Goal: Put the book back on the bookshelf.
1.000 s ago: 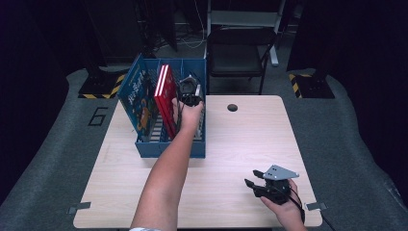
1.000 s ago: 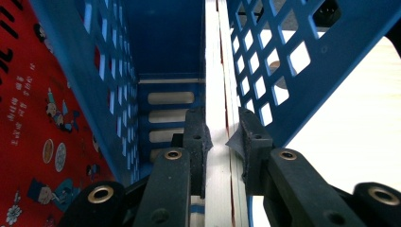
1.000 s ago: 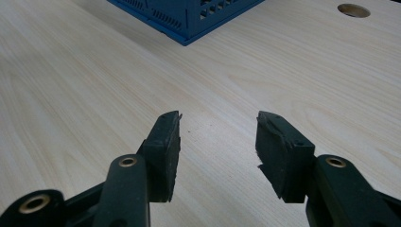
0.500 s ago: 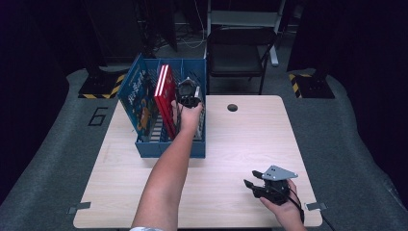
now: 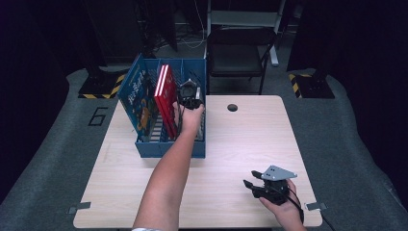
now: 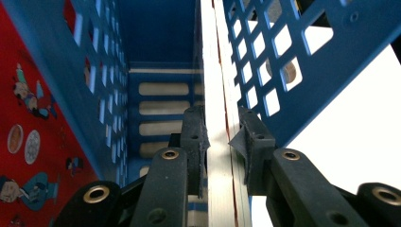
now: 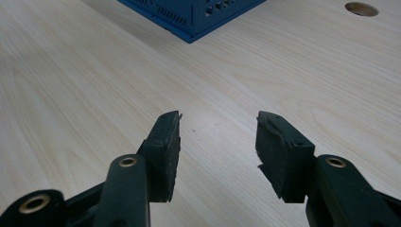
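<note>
Left gripper (image 6: 220,137) in the blue slotted plastic crate (image 5: 144,147): jaws narrow around a thin white-edged book (image 6: 213,94) standing upright, loosening slightly, suggesting release. Right gripper (image 7: 218,142) half open, empty.

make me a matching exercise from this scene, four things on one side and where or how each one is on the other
Things:
1. left gripper
2. right gripper
3. red book
4. crate

States:
A. blue, standing on the table
B. jaws apart over bare wood, nothing between them
C. upright in the crate, beside the hand
D. jaws either side of a thin book's edge in the crate

Pairs: 1-D, 2-B, 3-C, 4-A
</note>
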{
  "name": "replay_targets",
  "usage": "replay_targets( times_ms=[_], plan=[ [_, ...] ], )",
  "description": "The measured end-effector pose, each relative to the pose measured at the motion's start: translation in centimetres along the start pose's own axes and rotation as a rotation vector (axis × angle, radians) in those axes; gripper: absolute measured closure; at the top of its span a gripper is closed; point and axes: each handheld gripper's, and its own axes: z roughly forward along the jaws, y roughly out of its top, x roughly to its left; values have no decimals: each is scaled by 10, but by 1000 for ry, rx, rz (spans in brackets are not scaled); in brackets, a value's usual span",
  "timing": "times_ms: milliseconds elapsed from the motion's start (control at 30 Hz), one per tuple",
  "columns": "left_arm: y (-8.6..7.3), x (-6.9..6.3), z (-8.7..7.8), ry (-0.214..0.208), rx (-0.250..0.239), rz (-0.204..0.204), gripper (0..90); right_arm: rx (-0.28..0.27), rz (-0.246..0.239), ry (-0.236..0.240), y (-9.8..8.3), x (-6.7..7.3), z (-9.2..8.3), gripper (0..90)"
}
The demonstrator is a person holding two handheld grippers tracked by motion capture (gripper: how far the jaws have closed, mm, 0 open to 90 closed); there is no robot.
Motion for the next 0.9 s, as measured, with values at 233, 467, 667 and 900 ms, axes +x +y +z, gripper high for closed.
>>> replay_targets(
  times_ms=[233,467,667,900],
  plan=[
    [-5,8,2,-75,28,-25,734,2,-3,-4,0,1,1,503],
    [-7,7,-2,-80,24,-6,728,5,4,-3,1,2,2,502],
    [-8,5,-13,-85,29,8,718,-1,-9,-1,1,2,2,502],
    [-14,6,-24,-122,35,24,686,-1,-8,-2,2,2,1,503]
  ],
)
